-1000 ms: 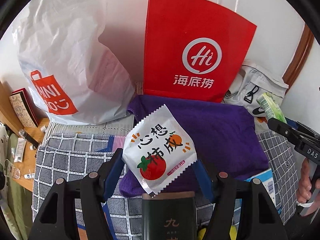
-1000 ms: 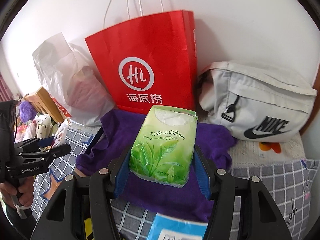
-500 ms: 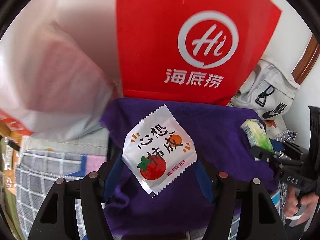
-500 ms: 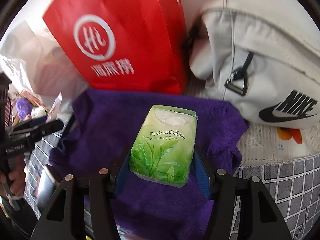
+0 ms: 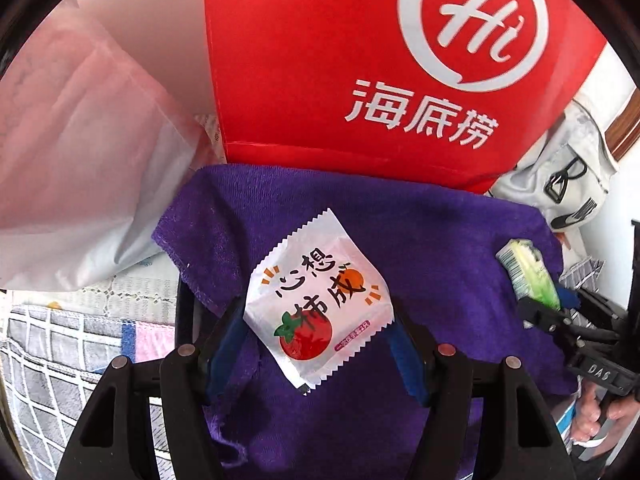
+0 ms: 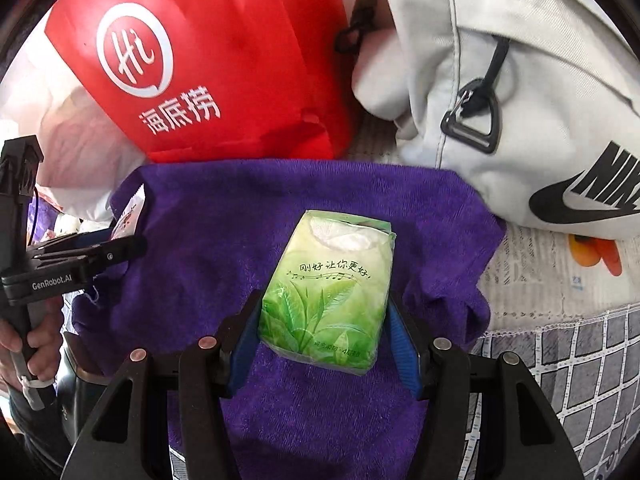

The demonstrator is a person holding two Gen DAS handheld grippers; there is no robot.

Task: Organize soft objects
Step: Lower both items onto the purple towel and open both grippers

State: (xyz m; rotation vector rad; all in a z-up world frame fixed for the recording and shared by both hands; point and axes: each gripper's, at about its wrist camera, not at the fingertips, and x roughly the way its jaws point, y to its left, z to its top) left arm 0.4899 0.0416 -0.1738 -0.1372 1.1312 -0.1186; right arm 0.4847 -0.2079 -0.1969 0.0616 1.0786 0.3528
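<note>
Since a second earlier both grippers have sunk toward the purple towel (image 5: 440, 248), which now fills most of each view, while the red paper bag looms larger and its handles have left the frame.

Nearest in the left wrist view, the left gripper (image 5: 318, 334) pinches a white snack packet (image 5: 316, 300) printed with a tomato and an orange; the blue pads press its two edges and it hangs tilted just above the towel. In the right wrist view, the right gripper (image 6: 322, 328) clamps a green tissue pack (image 6: 328, 292) with a tea-leaf print, upright between its pads, also over the towel. Whether either item touches the cloth cannot be told.

Judged from this, the task is midway: two soft items are carried and held over the towel, neither released. Setting them down and letting go remains, and the towel itself lies rumpled.

Around them, a grey checked cloth (image 6: 580, 360) covers the surface on both sides. Beyond the towel, the red paper bag (image 5: 360, 60) with a white "Hi" logo stands against its far edge. A white plastic bag (image 5: 80, 160) slumps to its left, and a pale grey Nike bag (image 6: 520, 100) rests to the right. These three crowd the far side, leaving little room there. The two grippers are near each other over the same towel and could bump.
</note>
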